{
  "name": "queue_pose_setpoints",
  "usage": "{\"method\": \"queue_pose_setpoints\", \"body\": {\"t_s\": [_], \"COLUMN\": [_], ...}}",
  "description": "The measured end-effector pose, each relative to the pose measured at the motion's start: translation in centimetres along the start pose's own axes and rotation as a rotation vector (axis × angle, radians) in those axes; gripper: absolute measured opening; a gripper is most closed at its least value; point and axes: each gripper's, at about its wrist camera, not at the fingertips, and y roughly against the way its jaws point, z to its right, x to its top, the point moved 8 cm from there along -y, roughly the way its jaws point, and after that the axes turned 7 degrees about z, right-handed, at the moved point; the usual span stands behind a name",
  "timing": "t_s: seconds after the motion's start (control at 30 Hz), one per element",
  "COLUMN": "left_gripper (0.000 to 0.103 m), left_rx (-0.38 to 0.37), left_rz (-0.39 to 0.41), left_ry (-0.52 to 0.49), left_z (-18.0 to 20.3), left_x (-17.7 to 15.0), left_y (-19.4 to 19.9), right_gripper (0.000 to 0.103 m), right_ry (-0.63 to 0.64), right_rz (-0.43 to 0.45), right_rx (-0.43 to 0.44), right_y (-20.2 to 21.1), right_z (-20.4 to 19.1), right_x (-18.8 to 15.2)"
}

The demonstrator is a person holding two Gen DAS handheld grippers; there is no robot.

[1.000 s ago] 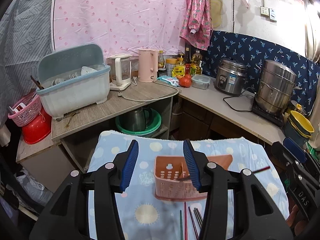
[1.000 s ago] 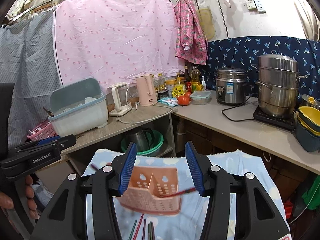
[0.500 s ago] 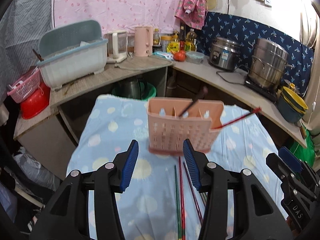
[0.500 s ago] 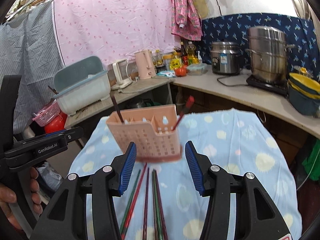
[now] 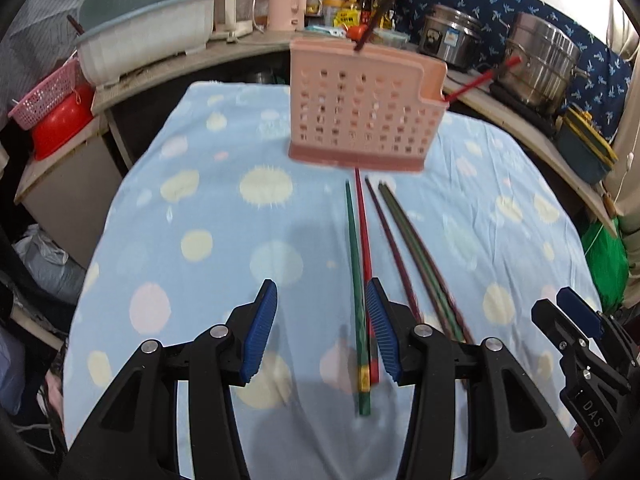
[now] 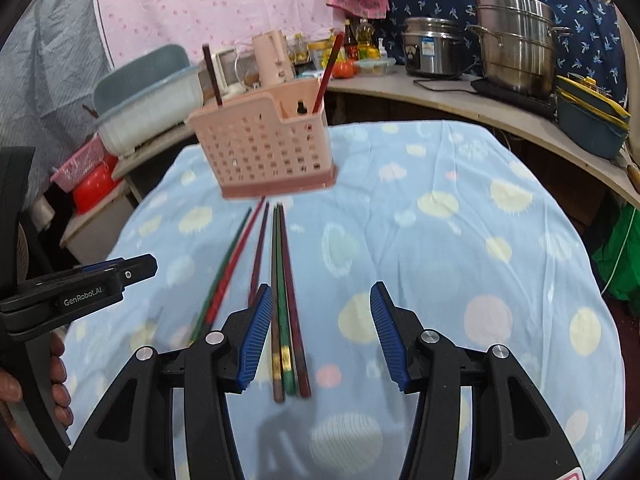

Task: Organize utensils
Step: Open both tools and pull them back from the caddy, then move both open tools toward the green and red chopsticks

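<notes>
A pink perforated utensil holder (image 5: 362,114) stands on the blue spotted cloth (image 5: 200,240); it also shows in the right wrist view (image 6: 266,150). Two chopsticks stand in it, a dark one (image 6: 211,74) and a red one (image 6: 327,76). Several loose chopsticks lie on the cloth in front of it, a green one (image 5: 355,280) and red one (image 5: 364,248) to the left, a bundle (image 6: 285,300) to the right. My left gripper (image 5: 322,336) is open above the green and red pair's near ends. My right gripper (image 6: 318,336) is open, the bundle beside its left finger.
A counter behind holds a dish tub (image 5: 148,32), kettles (image 5: 286,2), a rice cooker (image 6: 430,46) and a steel pot (image 6: 516,40). A pink basket and red bowl (image 5: 52,116) sit at the left. The cloth's edges drop off on both sides.
Both grippers have tilted down and pulled back towards the near end of the cloth. The holder now sits farther away and the loose chopsticks lie under the fingers.
</notes>
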Motion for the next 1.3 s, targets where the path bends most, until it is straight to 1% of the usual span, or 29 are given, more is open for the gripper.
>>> {"method": "queue_pose_setpoints", "body": {"t_s": [0.2,0.33,0.4,0.6,0.8,0.97,1.1,1.27,1.3], "left_gripper": [0.044,0.044,0.044,0.044,0.044,0.044,0.04,0.039,0.037], "left_rx": [-0.009,-0.003,-0.005,-0.016,-0.029,-0.01,-0.009,-0.006,-0.003], "left_rz": [-0.025,-0.02,-0.018,-0.015,-0.016,-0.015,-0.012,-0.006,-0.004], "left_ry": [-0.007,-0.011,-0.01,-0.031,-0.053,-0.072,-0.06,-0.061,-0.063], "left_z": [0.5,0.7,0.7,0.9,1.6,1.5,1.1,0.6,0.5], "left_x": [-4.3,-6.1,-6.7,-7.6,-8.0,-8.2,-8.1,-8.1,-8.2], "left_y": [-0.3,-0.5,-0.6,-0.6,-0.8,-1.0,-1.0,-0.9,-0.9], "right_gripper": [0.047,0.038,0.036,0.031,0.03,0.03,0.03,0.03,0.03], "right_ry": [0.053,0.065,0.07,0.066,0.059,0.054,0.057,0.066,0.066], "right_rz": [-0.041,-0.07,-0.079,-0.105,-0.12,-0.129,-0.126,-0.126,-0.127], "right_rx": [-0.009,-0.004,-0.005,-0.002,-0.002,0.0,0.002,0.009,0.01], "right_y": [-0.3,-0.9,-1.1,-1.7,-2.0,-2.2,-2.1,-2.1,-2.2], "right_z": [-0.4,-0.6,-0.6,-0.7,-0.4,-0.3,-0.4,-0.8,-0.8], "right_x": [-3.0,-4.2,-4.7,-5.5,-6.1,-6.2,-6.2,-6.0,-6.0]}}
